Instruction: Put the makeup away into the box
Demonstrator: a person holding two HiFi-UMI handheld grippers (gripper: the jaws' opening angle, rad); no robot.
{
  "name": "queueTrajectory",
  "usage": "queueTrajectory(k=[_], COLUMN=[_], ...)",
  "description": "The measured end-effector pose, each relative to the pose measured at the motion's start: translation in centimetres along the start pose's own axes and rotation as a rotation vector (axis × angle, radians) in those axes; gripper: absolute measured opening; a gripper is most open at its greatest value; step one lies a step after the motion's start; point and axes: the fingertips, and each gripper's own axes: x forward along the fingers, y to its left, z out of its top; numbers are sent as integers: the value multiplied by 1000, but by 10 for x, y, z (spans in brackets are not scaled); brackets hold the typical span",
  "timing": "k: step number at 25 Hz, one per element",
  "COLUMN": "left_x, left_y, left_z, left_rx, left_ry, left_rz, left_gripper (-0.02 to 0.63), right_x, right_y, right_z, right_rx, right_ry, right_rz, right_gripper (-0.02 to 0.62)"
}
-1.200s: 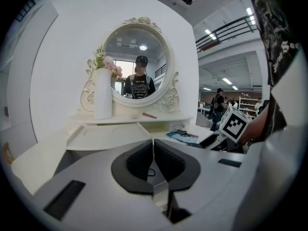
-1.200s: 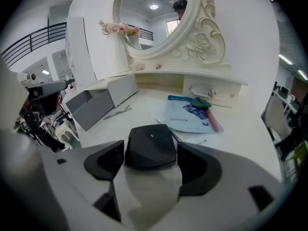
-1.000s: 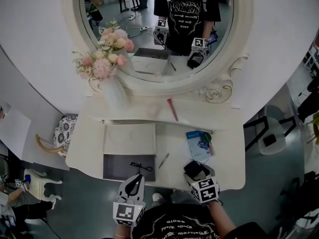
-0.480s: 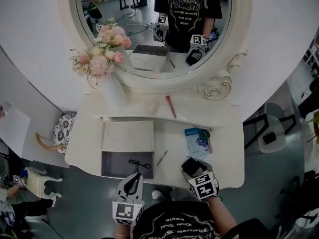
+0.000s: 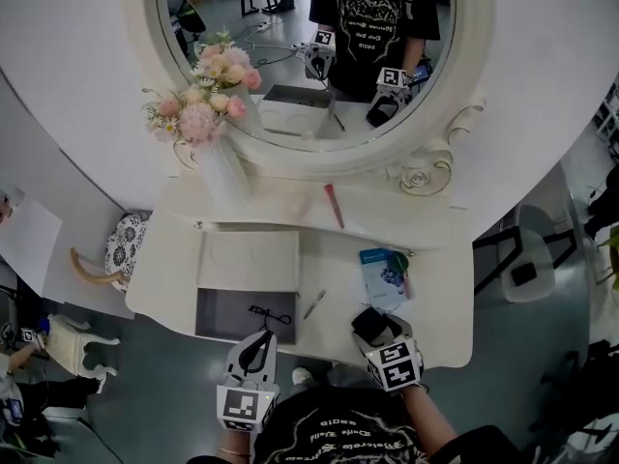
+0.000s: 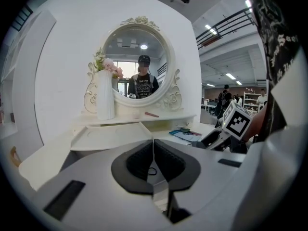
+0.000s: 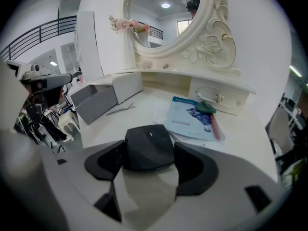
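Observation:
The box (image 5: 215, 319) stands open at the table's front left, showing a grey inside and its white lid (image 5: 249, 259) folded back. My left gripper (image 5: 261, 342) is at the box's near right corner, shut on a thin black eyelash curler (image 5: 270, 315) that reaches over the grey inside. In the left gripper view the curler's loop (image 6: 151, 170) shows between the closed jaws of that gripper (image 6: 153, 163). My right gripper (image 5: 373, 333) is at the front edge, shut on a black compact (image 5: 368, 323). That compact (image 7: 147, 147) fills the gap between its jaws.
Metal tweezers (image 5: 315, 304) lie right of the box. A blue leaflet (image 5: 383, 267) with a green-and-pink brush (image 5: 403, 276) lies further right. A pink pencil (image 5: 334, 206) and a white vase (image 5: 222, 184) of flowers stand on the shelf under the oval mirror (image 5: 319, 56).
Only the head view has shifted a little. Both grippers hold the same things in the same places.

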Motion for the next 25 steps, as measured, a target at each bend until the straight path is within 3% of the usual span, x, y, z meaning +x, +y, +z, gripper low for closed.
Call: queueTrajectory(k=[9,17,25], left_x=[-1,1,-5], left_y=[-2,-6,6], left_z=[-1,-3,-4], left_rx=[6,-9,-25], left_ry=[-2,-20,-16], left_rz=[-6,-31,14], left_gripper=[23,23,23], right_x=[-13,-25,-32], right_y=[-4,-3,4], right_z=[6,29,54], right_rx=[71,31,-6], right_ry=[-92,-138,-193], right_rz=[10,-2,5], right_gripper=[327,327,327])
